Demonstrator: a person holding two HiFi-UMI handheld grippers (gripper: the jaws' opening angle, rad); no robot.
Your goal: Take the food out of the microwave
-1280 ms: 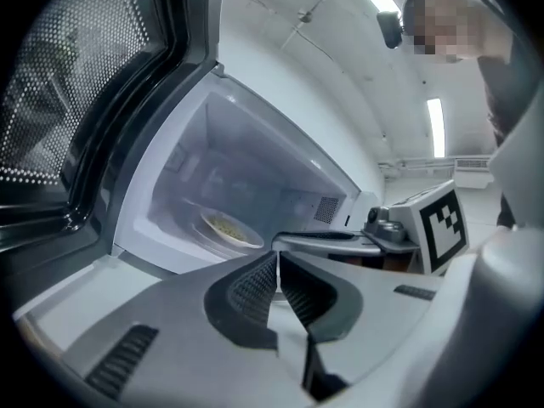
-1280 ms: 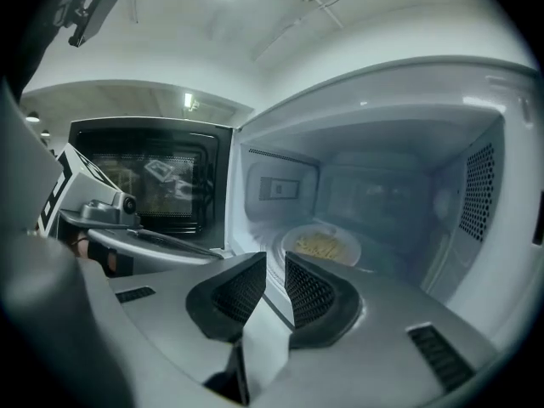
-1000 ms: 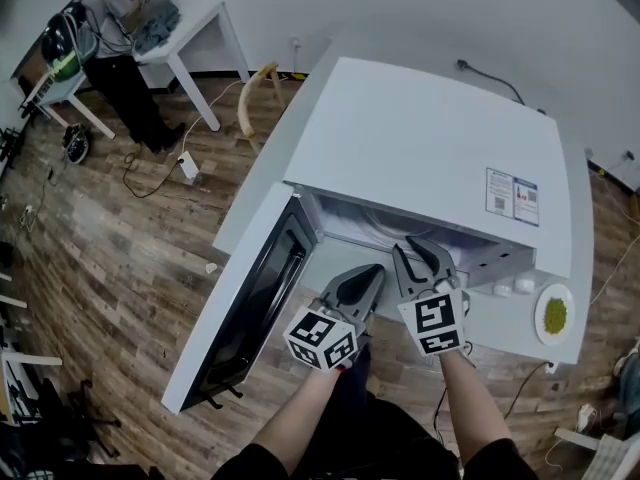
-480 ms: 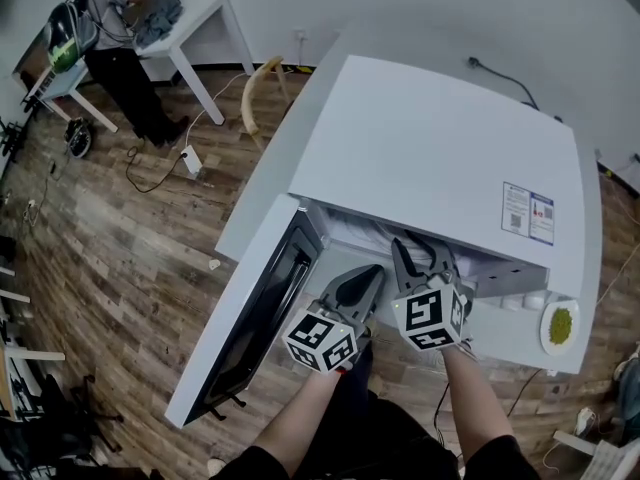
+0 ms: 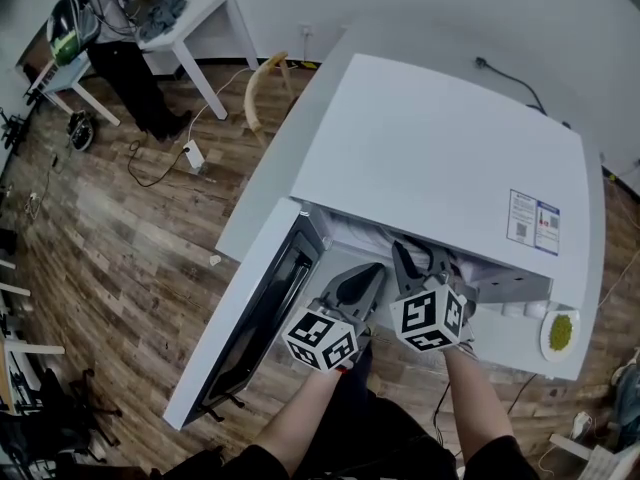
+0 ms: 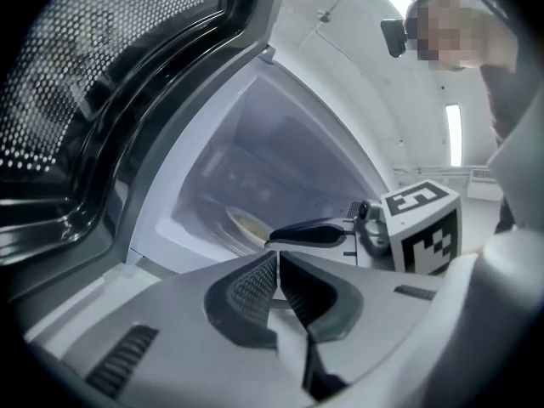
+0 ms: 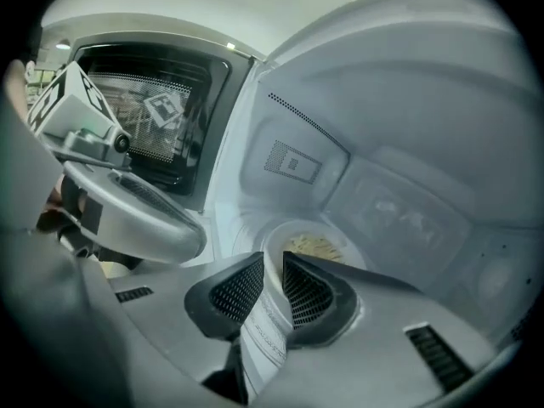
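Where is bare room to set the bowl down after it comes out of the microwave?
Free: the microwave top, bare except its sticker; the table strip between the right gripper and the plate. Crowded: the microwave mouth, where the left gripper and the right one, jaws just opening around the bowl rim, sit together.

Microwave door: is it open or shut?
Open. In the head view the microwave door stands swung out to the left, and the right gripper view shows the bowl of food inside.
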